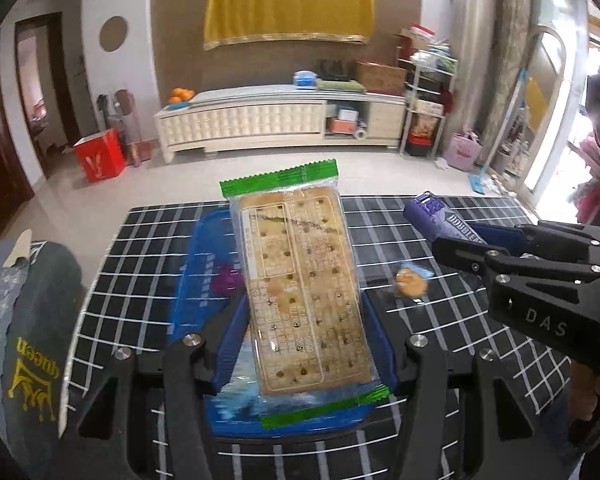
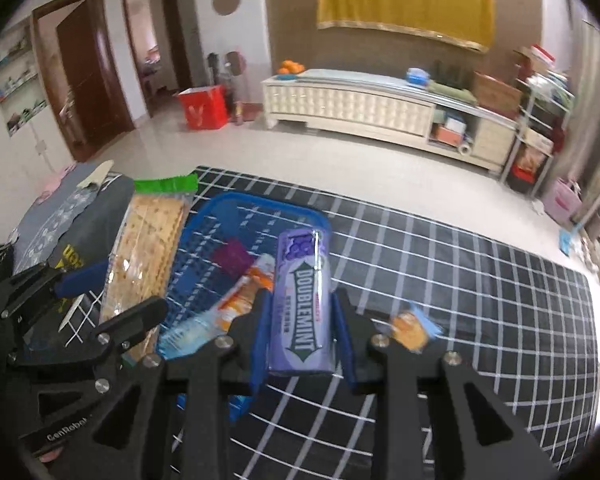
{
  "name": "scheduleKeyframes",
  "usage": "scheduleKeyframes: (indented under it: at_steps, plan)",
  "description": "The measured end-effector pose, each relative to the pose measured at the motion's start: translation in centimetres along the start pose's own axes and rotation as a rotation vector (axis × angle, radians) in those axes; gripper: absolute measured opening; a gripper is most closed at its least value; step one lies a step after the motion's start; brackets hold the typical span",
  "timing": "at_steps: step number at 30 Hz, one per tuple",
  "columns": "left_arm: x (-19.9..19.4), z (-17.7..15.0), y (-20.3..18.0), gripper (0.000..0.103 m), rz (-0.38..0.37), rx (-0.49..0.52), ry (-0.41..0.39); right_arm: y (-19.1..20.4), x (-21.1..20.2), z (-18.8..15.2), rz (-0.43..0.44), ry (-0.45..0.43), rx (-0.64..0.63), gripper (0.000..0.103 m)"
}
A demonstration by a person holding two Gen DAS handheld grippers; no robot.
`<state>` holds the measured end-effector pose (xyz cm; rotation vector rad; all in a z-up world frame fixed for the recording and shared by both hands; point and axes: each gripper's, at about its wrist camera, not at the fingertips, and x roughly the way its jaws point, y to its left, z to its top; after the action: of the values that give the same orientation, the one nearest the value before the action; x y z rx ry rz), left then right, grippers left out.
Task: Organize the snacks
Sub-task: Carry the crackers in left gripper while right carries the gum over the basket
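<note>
Left tongs (image 1: 302, 344) are clamped on a cracker pack (image 1: 304, 288), blue fingers (image 1: 230, 344) pressing its long sides near the lower end. The pack is clear with green sealed ends and stands raised above the bench (image 1: 440, 360), its far end tipped away from the camera. In the right wrist view the same pack (image 2: 148, 256) hangs just left of the tray, with the left tongs (image 2: 100, 284) around its lower part.

Right tongs (image 2: 300, 320) grip a purple gum pack (image 2: 302, 300) (the label reads DOUBLEMINT) by its near half, held off the bench with its far end over the tray's right edge. From the left wrist camera the gum pack (image 1: 444, 220) juts out of the right tongs (image 1: 460, 240) toward the left.

A blue tray (image 2: 260, 208) sits on the bench, which wears a black cloth with a white grid (image 2: 460, 280). Inside the tray lie a small purple packet (image 2: 232, 256) and an orange-and-white wrapped bar (image 2: 236, 304), the bar's near end toward the tray's front edge. A small cookie (image 2: 410, 332) in a blue-edged wrapper lies on the cloth to the right of the tray, apart from it. Dark folded clothing (image 1: 32, 320) with yellow print rests at the bench's left end.
</note>
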<state>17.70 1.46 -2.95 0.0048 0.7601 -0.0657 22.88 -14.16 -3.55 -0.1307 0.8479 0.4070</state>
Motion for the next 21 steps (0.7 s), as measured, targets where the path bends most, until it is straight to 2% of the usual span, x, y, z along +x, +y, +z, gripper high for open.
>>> scheduleKeyframes:
  at_steps: [6,10,16,21]
  plan:
    - [0.4,-0.9,5.3,0.053,0.040,-0.051,0.029,3.2,4.0,1.5,0.037,0.037,-0.062,0.035]
    - [2.2,-0.6,7.6,0.053,0.029,-0.069,0.073,4.2,7.2,2.0,0.043,0.085,-0.096,0.035]
    - [4.2,-0.4,8.3,0.054,0.013,-0.024,0.107,4.1,12.2,2.2,0.039,0.190,-0.112,0.035]
    - [6.0,0.3,8.4,0.054,-0.017,-0.013,0.126,3.7,14.5,2.1,0.024,0.236,-0.144,0.035]
